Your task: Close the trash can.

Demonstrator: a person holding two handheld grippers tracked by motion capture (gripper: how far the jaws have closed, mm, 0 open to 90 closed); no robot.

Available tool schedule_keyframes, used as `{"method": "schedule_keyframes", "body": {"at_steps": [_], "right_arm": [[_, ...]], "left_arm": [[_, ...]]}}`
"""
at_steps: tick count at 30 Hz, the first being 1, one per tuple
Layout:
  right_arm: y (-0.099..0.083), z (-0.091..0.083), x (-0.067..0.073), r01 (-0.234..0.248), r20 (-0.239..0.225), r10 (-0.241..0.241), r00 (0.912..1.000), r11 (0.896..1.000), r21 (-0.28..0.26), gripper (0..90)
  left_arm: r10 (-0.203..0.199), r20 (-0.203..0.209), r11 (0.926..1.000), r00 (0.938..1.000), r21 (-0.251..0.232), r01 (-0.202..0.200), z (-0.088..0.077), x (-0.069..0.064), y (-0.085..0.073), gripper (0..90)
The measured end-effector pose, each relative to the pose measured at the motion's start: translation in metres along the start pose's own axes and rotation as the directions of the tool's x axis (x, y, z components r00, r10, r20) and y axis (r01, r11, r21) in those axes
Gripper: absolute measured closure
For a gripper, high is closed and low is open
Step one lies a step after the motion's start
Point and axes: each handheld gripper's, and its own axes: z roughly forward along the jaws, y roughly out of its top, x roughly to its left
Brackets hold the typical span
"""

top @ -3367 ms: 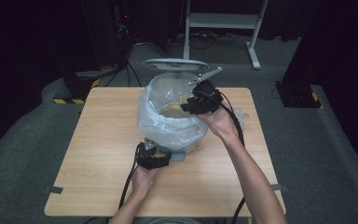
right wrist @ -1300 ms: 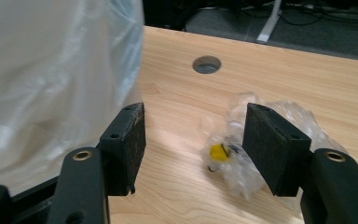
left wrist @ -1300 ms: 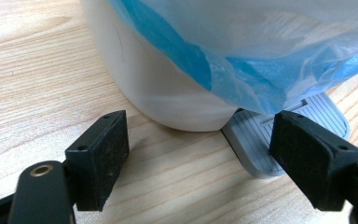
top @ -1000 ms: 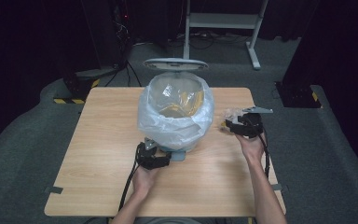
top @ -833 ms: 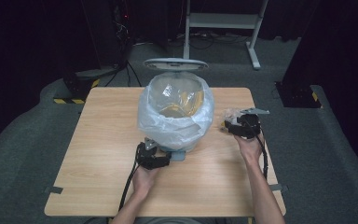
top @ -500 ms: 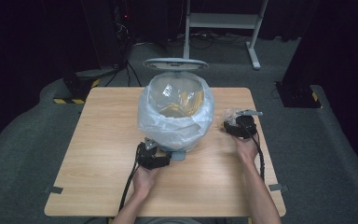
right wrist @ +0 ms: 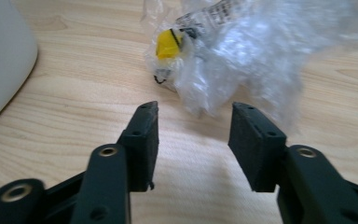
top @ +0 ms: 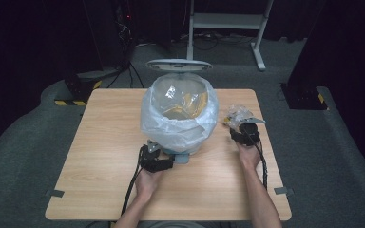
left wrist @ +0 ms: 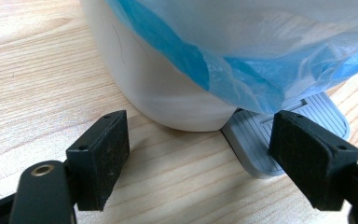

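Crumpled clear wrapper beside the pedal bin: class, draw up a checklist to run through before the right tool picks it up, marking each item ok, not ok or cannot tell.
1. Right tool open, its jaws just been closing, nothing between them: ok.
2. Crumpled clear wrapper lies ahead of the jaws, untouched: ok.
3. Bin lid raised: ok.
4. Left tool open, by the grey pedal; pressing it: cannot tell.
5. Blue liner bag folded over the rim: ok.
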Motion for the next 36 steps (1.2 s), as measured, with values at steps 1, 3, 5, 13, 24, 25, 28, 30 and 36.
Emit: {"method": "schedule_keyframes", "body": {"at_steps": [1,3,5,13,24,25,28,30,36], "right_arm": [[-0.002,-0.003,-0.002,0.0,0.005,0.0,1.0,1.0,-0.01,49.3],[-0.004,-0.008,-0.008,-0.014,0.022,0.014,0.9997,1.0,-0.02,47.2],[-0.005,-0.009,-0.014,-0.026,0.04,0.027,0.9988,1.0,-0.014,45.8],[-0.008,-0.003,-0.028,-0.049,0.094,0.049,0.9944,0.999,-0.005,45.0],[-0.01,0.002,-0.033,-0.046,0.112,0.047,0.9926,0.999,-0.012,47.6],[-0.009,0.001,-0.033,-0.042,0.116,0.043,0.9923,0.999,-0.011,46.8],[-0.002,0.0,-0.034,-0.025,0.126,0.024,0.9918,1.0,0.007,46.1],[0.003,-0.001,-0.033,-0.011,0.13,0.011,0.9914,1.0,0.0,47.5],[-0.003,0.008,-0.036,-0.028,0.138,0.023,0.9901,0.999,0.036,46.9]], "left_arm": [[-0.001,0.002,1.0,1.0,0.0,0.001,0.0,0.0,0.0,20.3],[0.002,0.001,1.0,1.0,0.001,-0.002,0.0,0.0,0.0,20.3],[0.001,0.0,1.0,1.0,0.0,-0.001,0.0,0.0,0.0,20.3],[-0.001,0.003,1.0,1.0,0.001,0.001,0.0,0.0,0.0,20.2],[-0.007,0.003,1.0,1.0,0.0,0.007,0.0,0.0,0.0,20.2],[-0.008,0.004,1.0,1.0,0.0,0.008,0.0,0.0,0.0,20.3],[-0.006,0.004,1.0,1.0,0.0,0.006,0.0,0.0,0.0,20.3],[-0.006,0.003,1.0,1.0,-0.001,0.006,0.0,0.0,0.0,20.3],[-0.009,0.006,1.0,0.9999,-0.001,0.009,0.0,0.001,0.0,20.4]]}}
